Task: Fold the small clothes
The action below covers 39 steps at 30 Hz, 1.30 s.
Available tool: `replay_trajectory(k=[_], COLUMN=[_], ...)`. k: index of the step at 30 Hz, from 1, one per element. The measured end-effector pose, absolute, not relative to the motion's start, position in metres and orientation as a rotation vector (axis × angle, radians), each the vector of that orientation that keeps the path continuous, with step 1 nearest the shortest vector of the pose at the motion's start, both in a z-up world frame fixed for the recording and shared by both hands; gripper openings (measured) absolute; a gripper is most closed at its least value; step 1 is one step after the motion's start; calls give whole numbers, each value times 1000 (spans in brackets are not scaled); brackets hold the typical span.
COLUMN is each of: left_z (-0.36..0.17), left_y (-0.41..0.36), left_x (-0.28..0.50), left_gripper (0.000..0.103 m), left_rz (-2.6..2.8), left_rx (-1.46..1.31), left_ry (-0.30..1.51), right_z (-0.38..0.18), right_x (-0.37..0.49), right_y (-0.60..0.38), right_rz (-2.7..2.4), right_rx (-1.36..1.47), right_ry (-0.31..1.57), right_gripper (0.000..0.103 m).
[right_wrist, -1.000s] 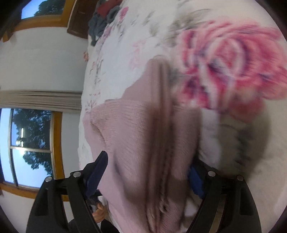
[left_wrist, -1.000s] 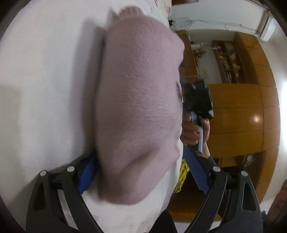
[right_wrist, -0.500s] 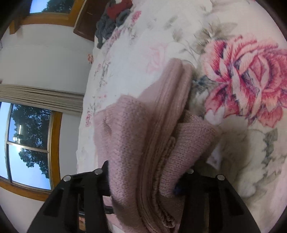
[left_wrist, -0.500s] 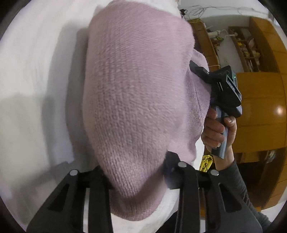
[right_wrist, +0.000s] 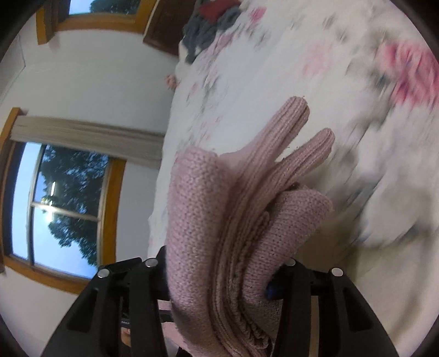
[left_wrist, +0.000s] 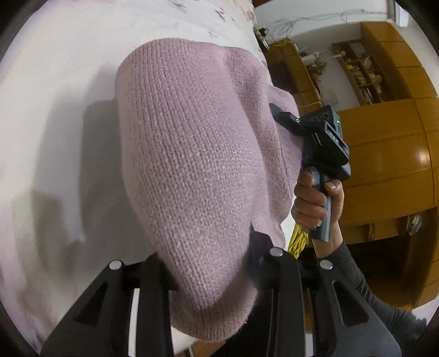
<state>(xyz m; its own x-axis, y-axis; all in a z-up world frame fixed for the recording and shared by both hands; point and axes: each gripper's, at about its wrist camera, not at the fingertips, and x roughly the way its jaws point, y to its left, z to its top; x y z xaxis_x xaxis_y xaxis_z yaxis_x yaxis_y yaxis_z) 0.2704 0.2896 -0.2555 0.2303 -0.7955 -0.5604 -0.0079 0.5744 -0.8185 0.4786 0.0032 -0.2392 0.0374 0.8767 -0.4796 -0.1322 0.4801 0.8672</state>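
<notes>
Beyond the pink sweater (left_wrist: 197, 153), only the left view shows a hand (left_wrist: 315, 203).

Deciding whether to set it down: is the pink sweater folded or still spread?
Folded. The pink sweater shows stacked knit layers bunched in the right claw, and the left claw pinches a doubled edge.

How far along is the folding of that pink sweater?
Partly done: the pink sweater is already bunched into several layers, with two ribbed ends sticking out. In hand: the left gripper and right gripper are both shut on it, lifting it over the flowered bedspread. Left: laying it down neatly, and probably the dark clothes pile at the far end of the bed.
</notes>
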Motion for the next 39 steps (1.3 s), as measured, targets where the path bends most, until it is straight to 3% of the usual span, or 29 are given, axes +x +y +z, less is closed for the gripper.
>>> replay_trajectory(k=[7, 10, 12, 14, 18, 21, 23, 24, 27, 30, 32, 34, 39], left_z=[-329, -348, -337, -312, -264, -268, -294, -304, -327, -331, -312, -286, -238], left_y=[327, 333, 337, 349, 366, 340, 329, 325, 325, 323, 313, 322, 356], left_x=[169, 159, 157, 148, 110, 104, 114, 117, 111, 114, 117, 125, 196], left_gripper=[33, 48, 59, 63, 69, 62, 57, 55, 51, 49, 49, 50, 55], left_rz=[-468, -436, -393, -286, -306, -408, -423, -417, -417, -453, -491, -560, -598], left_rx=[-864, -928, -889, -795, -863, -850, -849, -866, -936, -942, -906, -910, -894], left_ry=[1326, 1333, 1312, 1243, 1000, 1016, 1087, 1110, 1132, 1171, 1205, 1144, 1000], right_z=[-314, -330, -322, -300, -258, -256, -268, -273, -260, -275, -295, -288, -248], right_x=[407, 398, 396, 388, 357, 344, 341, 341, 339, 350, 352, 352, 364], right_y=[72, 67, 50, 29, 10, 24, 36, 43, 57, 46, 44, 46, 33], right_rz=[942, 866, 790, 735, 767, 778, 773, 781, 753, 638, 622, 656, 672], right_rx=[667, 658, 673, 659, 610, 552, 533, 519, 412, 415, 446, 461, 470], right_ry=[1459, 1468, 1456, 1396, 1293, 1303, 1338, 1358, 1277, 1263, 1310, 1310, 1174], right_gripper=[48, 60, 75, 78, 70, 66, 55, 28, 15, 14, 24, 32, 32])
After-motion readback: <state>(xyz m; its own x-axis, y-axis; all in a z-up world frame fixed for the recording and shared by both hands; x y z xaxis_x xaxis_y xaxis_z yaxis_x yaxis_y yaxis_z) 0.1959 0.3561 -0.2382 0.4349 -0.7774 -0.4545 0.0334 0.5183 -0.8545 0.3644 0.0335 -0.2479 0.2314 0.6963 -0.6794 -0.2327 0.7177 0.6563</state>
